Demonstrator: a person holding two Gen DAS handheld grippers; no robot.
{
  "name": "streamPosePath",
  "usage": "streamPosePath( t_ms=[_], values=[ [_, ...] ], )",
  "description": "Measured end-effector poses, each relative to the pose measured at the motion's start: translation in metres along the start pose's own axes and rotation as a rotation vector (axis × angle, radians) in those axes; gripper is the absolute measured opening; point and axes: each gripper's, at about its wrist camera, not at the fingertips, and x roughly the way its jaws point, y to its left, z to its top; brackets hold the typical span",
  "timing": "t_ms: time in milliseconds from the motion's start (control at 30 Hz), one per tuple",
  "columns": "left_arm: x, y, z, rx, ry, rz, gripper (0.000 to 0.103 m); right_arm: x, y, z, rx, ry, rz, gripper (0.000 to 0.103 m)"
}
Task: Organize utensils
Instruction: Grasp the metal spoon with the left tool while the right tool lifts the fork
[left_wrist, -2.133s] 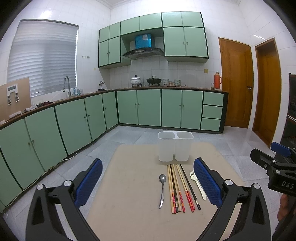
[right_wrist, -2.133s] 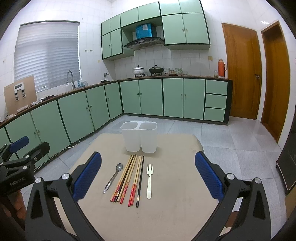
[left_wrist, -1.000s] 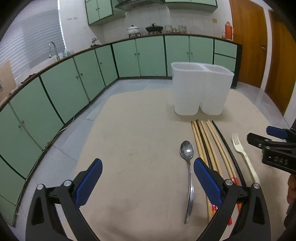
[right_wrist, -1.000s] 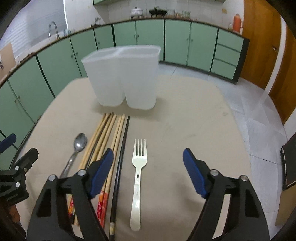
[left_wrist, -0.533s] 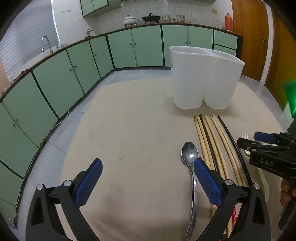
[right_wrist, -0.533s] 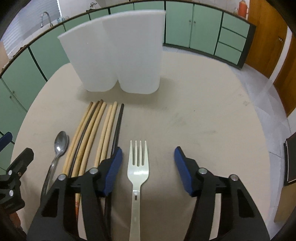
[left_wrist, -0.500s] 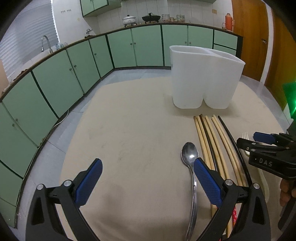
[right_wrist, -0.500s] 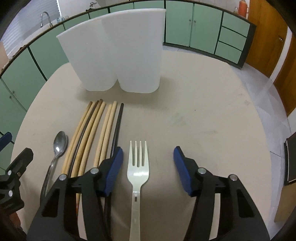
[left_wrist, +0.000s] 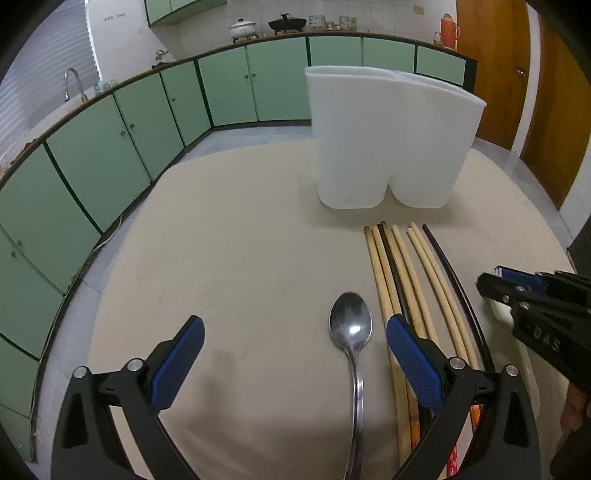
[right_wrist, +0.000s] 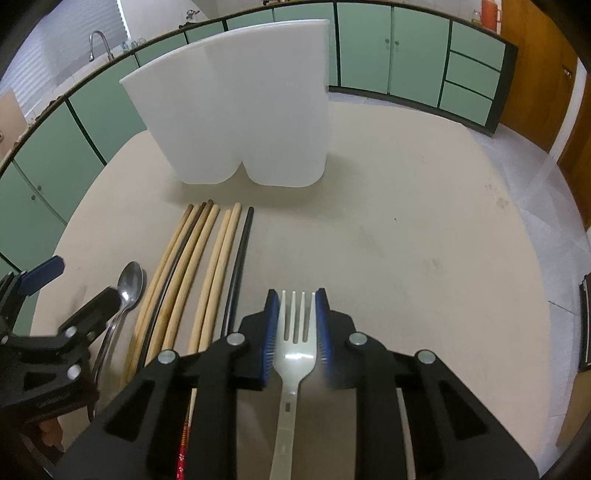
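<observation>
Left wrist view: the open left tool (left_wrist: 295, 345) straddles the steel spoon (left_wrist: 351, 343), whose handle runs toward the camera on the beige counter (left_wrist: 240, 240); it has dropped closer.

Right wrist view: the right tool (right_wrist: 294, 325), just closed, clamps the pale plastic fork (right_wrist: 293, 354), tines toward the far white two-compartment holder (right_wrist: 236, 103).

On the table (right_wrist: 424, 229) lie one metal spoon (left_wrist: 351, 332), one pale fork (right_wrist: 295, 332) and seven chopsticks (right_wrist: 207, 266): five light wooden and two dark. One white utensil holder (right_wrist: 236, 107) with two compartments stands behind them.
</observation>
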Motion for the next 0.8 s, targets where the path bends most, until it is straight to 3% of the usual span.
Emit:
streamPosePath(
  t_ms=[567,633,800],
  values=[
    [0.034,0.012,0.004,-0.051,0.063,-0.019,0.097,-0.002,0.002,-0.010,-0.009,-0.012,0.004,0.021],
    [0.036,0.015,0.005,-0.061,0.070,-0.030,0.097,-0.003,0.001,-0.010,0.001,0.003,0.016,0.029],
    [0.037,0.022,0.005,-0.082,0.071,-0.057,0.092,-0.003,0.007,-0.010,-0.037,0.009,-0.015,0.028]
  ],
)
